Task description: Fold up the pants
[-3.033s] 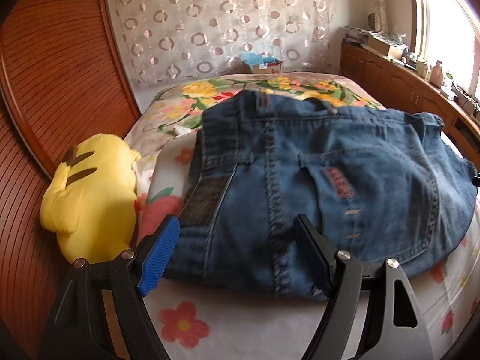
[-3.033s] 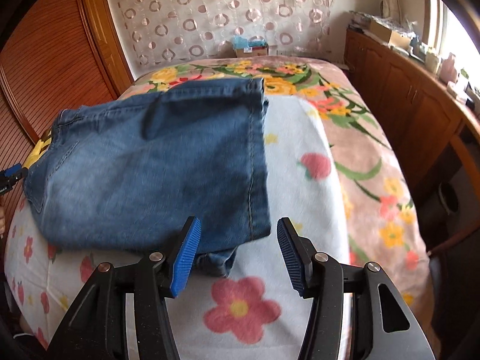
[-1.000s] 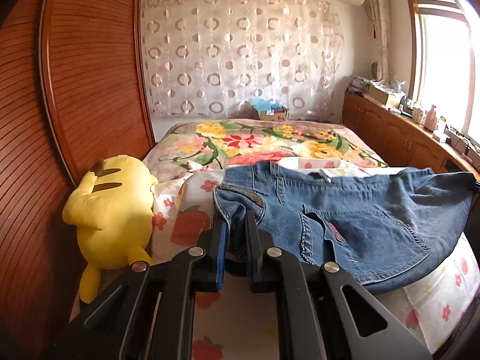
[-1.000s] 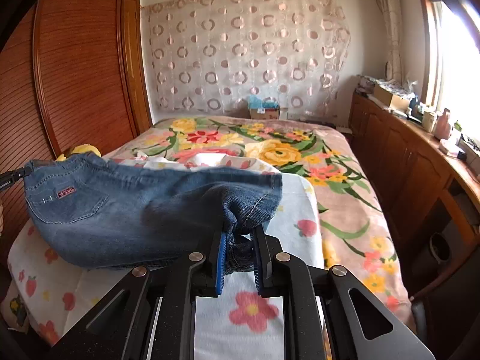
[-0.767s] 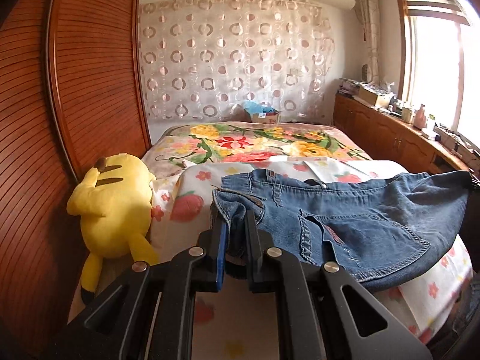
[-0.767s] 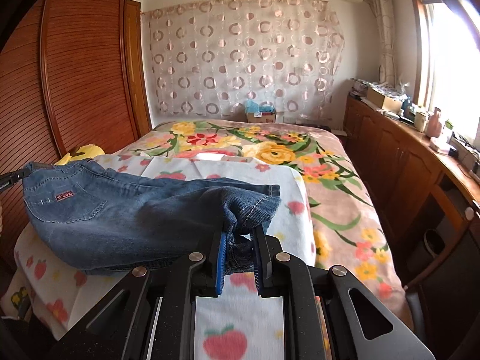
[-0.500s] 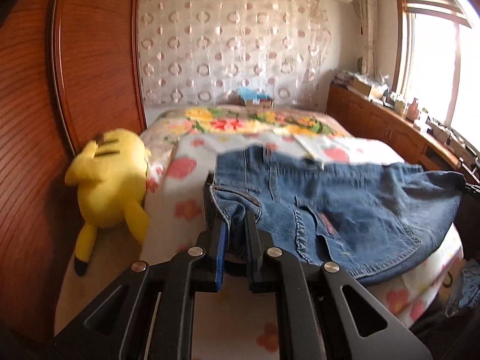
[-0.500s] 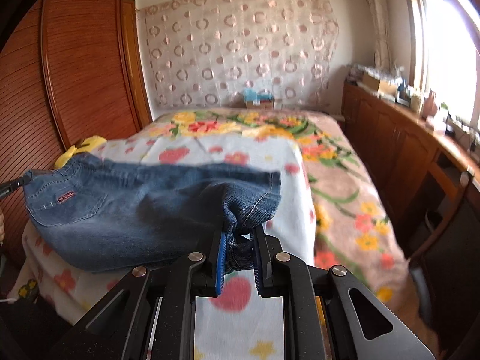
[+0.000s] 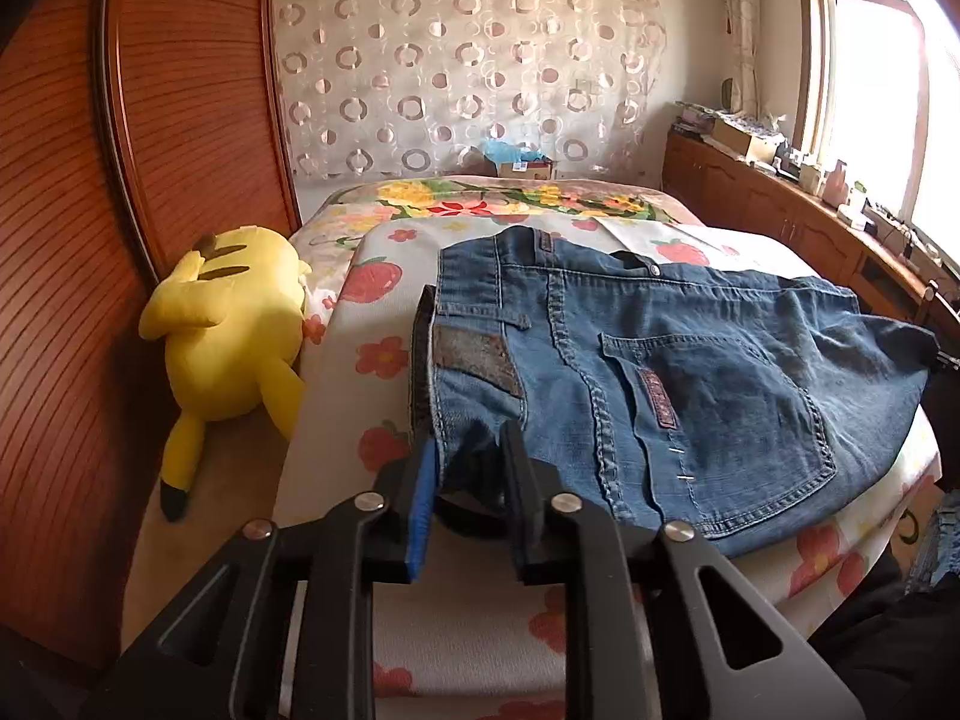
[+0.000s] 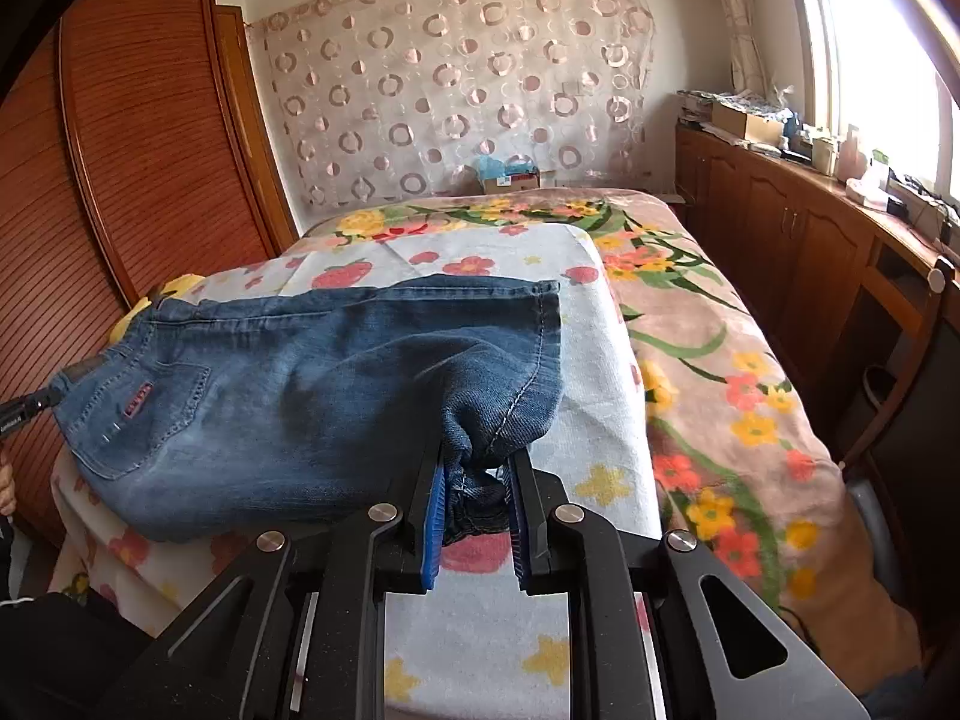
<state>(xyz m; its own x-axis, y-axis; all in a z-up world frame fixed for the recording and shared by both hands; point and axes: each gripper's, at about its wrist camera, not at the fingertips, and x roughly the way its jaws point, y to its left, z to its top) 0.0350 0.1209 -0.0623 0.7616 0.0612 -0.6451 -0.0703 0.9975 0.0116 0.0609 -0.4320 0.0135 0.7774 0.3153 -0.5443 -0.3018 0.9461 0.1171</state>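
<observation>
Both grippers have carried the folded jeans [image 9: 690,372] down onto the bed [image 10: 720,360]; left gripper [image 9: 468,480] opening, denim between its fingers; right gripper [image 10: 474,507] pinching bunched denim.

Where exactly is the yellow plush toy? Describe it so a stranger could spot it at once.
Start at the bed with the flower-and-strawberry sheet, where the folded blue jeans lie. Look off the sheet's left edge in the left wrist view, toward the reddish slatted wooden wardrobe. The yellow plush toy lies in that gap, the only solid bright yellow thing there, with two dark stripes on its back.
</observation>
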